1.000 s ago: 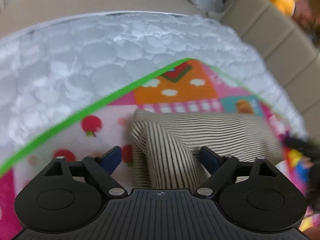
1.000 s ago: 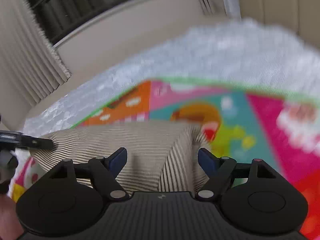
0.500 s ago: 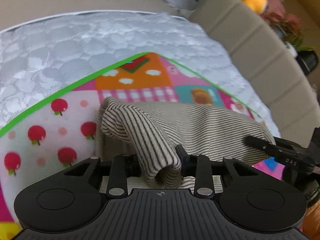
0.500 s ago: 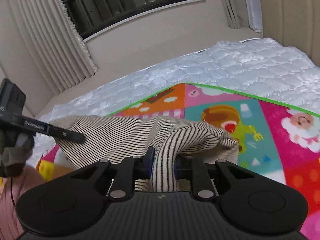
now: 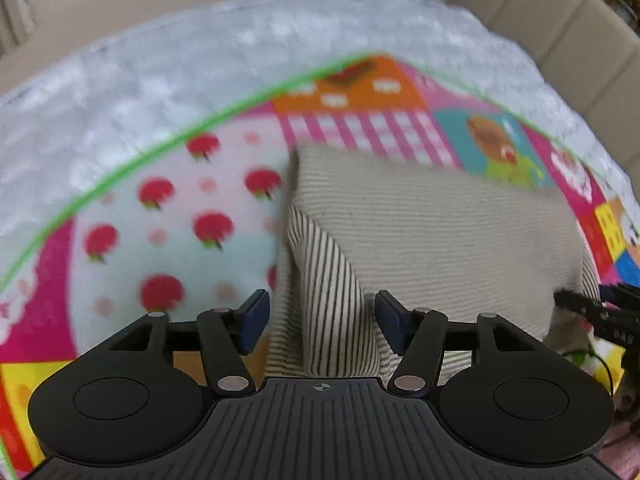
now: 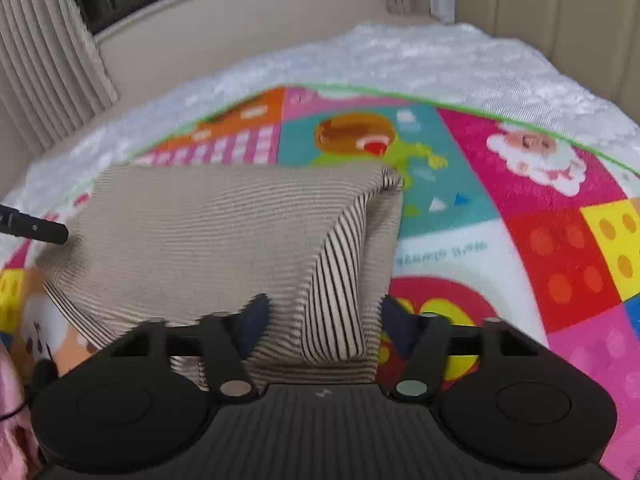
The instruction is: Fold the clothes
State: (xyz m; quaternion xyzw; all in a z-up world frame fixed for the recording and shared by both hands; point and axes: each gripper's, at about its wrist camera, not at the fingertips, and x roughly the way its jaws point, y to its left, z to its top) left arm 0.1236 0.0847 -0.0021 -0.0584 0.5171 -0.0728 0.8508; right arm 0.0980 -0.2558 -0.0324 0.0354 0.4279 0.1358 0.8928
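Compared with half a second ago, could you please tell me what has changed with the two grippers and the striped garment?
Both have let go: the left gripper and right gripper, then shut on raised folds of the striped garment, now stand open with the folds loose between their fingers. The garment's far edge has dropped lower and flatter. The colourful play mat and white quilt lie as before.

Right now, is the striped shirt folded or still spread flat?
Folded. The striped shirt lies doubled over on the play mat, a turned-back corner showing bolder stripes. Both the left gripper and the right gripper are open.
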